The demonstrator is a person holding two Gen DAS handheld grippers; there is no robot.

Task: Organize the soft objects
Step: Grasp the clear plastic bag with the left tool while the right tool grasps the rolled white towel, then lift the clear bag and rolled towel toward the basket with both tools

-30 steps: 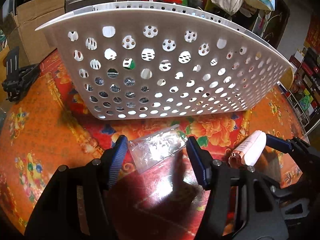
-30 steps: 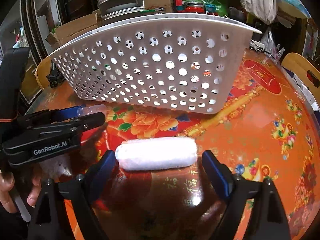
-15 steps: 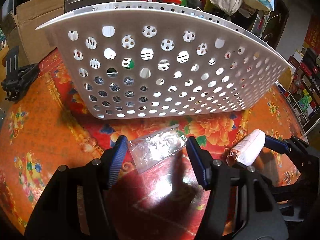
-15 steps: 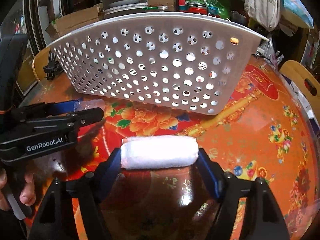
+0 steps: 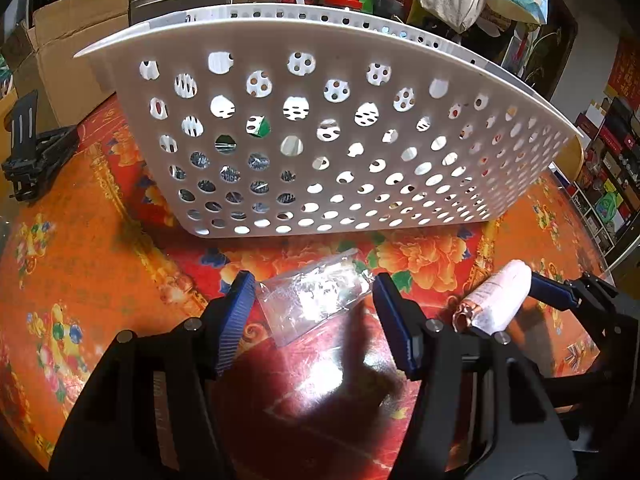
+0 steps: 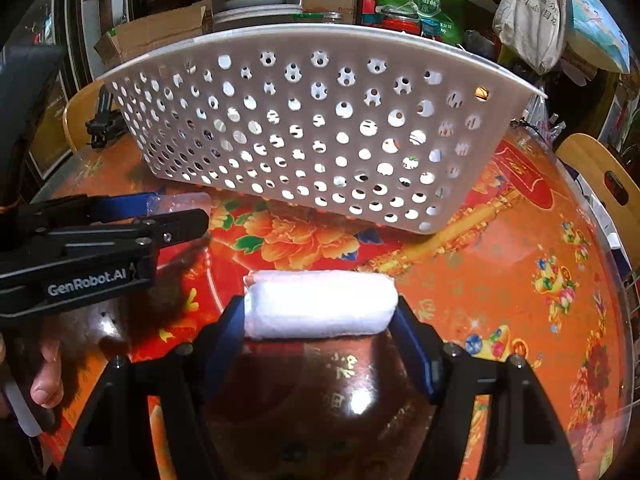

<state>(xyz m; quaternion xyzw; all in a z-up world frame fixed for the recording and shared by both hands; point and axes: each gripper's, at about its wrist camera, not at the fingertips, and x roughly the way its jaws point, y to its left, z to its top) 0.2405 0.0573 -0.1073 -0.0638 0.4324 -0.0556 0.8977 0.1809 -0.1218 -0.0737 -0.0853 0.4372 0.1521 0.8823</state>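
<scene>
The right gripper (image 6: 320, 316) is pinching the rolled white towel (image 6: 320, 304) end to end just off the table (image 6: 500, 280), looking squishy and light, while the left gripper (image 5: 314, 308) is sitting wide open around a crinkly clear bag (image 5: 316, 296), probably slippery, near the basket (image 5: 320, 140).

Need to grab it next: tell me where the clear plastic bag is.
The clear plastic bag lies on the red floral tablecloth between the open left gripper fingers, just before the white perforated basket, left of the rolled white towel.
</scene>
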